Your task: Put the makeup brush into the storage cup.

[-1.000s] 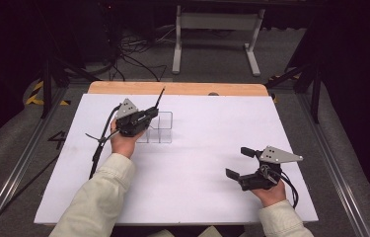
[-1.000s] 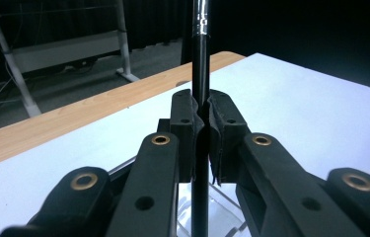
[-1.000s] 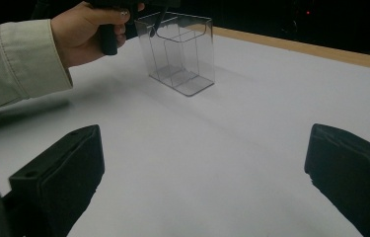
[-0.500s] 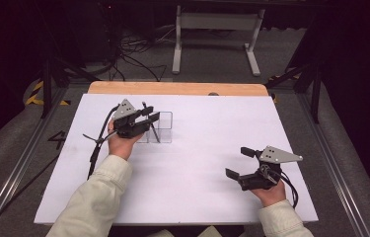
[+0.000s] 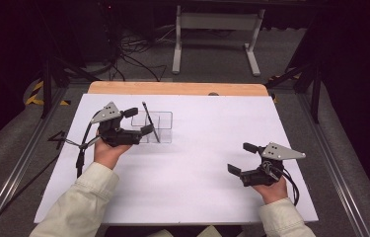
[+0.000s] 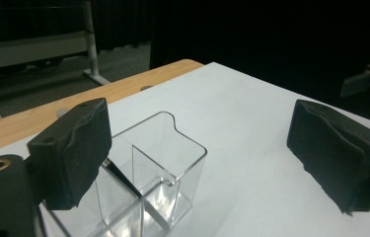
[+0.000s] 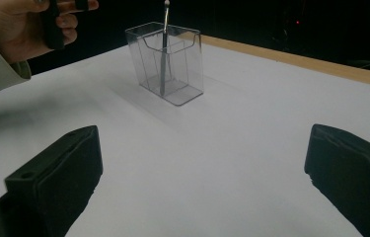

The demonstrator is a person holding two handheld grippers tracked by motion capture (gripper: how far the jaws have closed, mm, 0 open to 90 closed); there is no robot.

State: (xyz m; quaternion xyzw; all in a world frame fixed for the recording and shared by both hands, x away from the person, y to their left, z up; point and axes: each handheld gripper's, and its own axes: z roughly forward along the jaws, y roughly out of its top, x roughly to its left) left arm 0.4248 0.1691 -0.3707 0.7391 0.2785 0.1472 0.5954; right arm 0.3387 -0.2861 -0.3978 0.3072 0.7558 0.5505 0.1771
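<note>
Table: your white-covered table with a bare wooden far edge (image 5: 182,88) carries the whole scene; it bears no markings.

Organiser: the clear plastic divided organiser box (image 5: 159,127) stands upright left of the table's middle, towards the far side. You should find it light, rigid and smooth-walled, likely to skid on the sheet or tip if nudged; take it by a top rim or a partition wall, pinching gently, as thin clear plastic can crack.

Left gripper: your left black two-jaw gripper (image 5: 139,121) sits just beside the organiser's near-left end, its jaws having just been opening and now spread wide, with nothing between the pads (image 6: 71,148).

Right gripper: your right black two-jaw gripper (image 5: 243,158) rests low over the near-right of the table, well apart from the organiser, jaws spread wide on nothing but bare sheet.

Pen: the thin dark pen with a pale tip (image 7: 164,47) stands in one compartment of the organiser, leaning against the rim, its top clear above the walls. Judge it light, stiff and slick, prone to roll or pivot; grip the exposed upper shaft squarely across the pads.

Writing: no brand, label or lettering is readable on the organiser, the pen, the grippers or the table.
</note>
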